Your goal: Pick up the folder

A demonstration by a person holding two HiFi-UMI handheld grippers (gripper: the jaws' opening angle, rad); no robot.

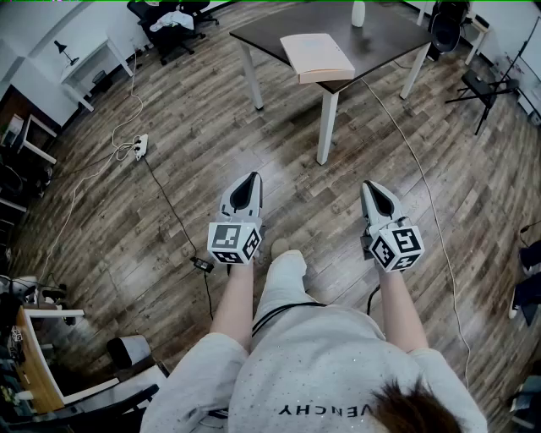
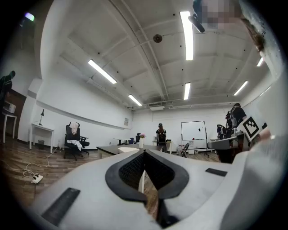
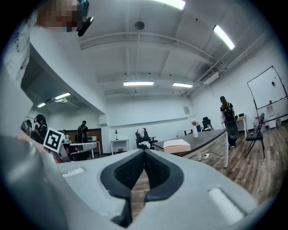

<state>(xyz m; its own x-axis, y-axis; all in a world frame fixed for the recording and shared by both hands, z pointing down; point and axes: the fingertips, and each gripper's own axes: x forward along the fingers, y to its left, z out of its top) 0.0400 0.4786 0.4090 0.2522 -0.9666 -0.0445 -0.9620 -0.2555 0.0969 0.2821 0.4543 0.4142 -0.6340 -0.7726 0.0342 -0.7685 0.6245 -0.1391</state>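
The folder (image 1: 317,57) is a pale, thick, flat pack lying at the near edge of the dark table (image 1: 389,38), far ahead of me. It also shows in the right gripper view as the folder (image 3: 176,144) on the tabletop. My left gripper (image 1: 250,181) and right gripper (image 1: 373,189) are held level over the wooden floor, well short of the table. Both have their jaws together with nothing between them. In the left gripper view the left gripper (image 2: 144,152) hides most of the table; the right gripper (image 3: 144,151) points toward the table's left.
A white bottle (image 1: 358,13) stands on the table's far side. Cables (image 1: 161,190) and a power strip (image 1: 141,145) lie on the floor at left. Office chairs (image 1: 173,21) stand at the back, a folding chair (image 1: 480,89) at right. People stand in the room's far part.
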